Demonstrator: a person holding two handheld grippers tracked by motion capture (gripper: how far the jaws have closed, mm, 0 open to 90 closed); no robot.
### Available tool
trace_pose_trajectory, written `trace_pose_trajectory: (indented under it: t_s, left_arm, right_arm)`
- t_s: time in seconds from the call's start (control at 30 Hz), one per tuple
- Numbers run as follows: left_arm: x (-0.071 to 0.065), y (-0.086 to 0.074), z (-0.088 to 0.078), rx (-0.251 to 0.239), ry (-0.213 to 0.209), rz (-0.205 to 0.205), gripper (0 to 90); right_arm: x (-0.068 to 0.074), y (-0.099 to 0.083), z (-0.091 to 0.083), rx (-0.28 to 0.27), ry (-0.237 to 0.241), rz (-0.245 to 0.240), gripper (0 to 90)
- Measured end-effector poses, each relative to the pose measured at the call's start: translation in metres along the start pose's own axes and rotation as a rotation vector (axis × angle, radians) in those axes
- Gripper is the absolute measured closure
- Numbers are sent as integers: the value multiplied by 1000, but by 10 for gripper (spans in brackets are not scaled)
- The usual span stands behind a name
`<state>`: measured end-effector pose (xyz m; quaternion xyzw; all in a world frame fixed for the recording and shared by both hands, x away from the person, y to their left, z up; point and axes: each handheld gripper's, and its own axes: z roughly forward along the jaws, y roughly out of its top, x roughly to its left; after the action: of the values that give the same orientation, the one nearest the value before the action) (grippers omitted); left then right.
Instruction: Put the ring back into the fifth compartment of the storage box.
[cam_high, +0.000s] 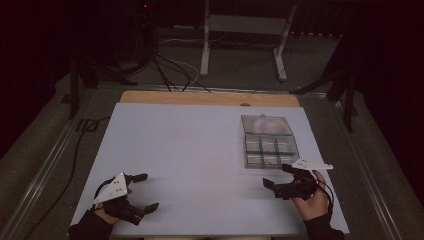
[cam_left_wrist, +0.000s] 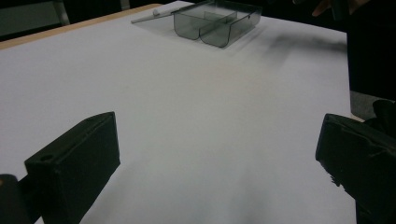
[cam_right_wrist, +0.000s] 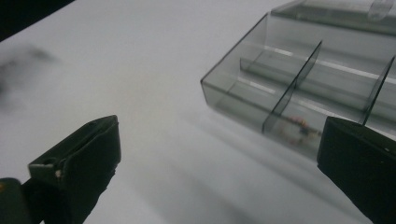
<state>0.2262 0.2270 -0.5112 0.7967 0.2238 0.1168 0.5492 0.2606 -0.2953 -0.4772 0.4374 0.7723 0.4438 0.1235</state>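
Fingers spread wide on both grippers, grasping nothing.
Right gripper hovers just beside the clear compartment box on the white surface; left gripper well apart. Probably a start: reaching into the box likely comes next.

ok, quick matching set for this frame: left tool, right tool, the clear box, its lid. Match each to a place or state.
Column one:
1. left tool
2. right tool
3. clear grey plastic compartment box
4. box's flat lid

Column two:
A. lying open behind the box
B. open, at the box's near edge
C. far right of the white sheet
D. open, near left corner

Pairs: 1-D, 2-B, 3-C, 4-A
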Motion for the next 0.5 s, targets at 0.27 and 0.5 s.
trace_pose_trajectory:
  t_s: [0.27,0.5]
  left_arm:
    - [0,0,0,-3,0,2,11]
    - [0,0,0,-3,0,1,11]
  right_arm:
    - [-4,-16,-2,14,29,13,0]
    - [-8,-29,-4,-12,72,-8,0]
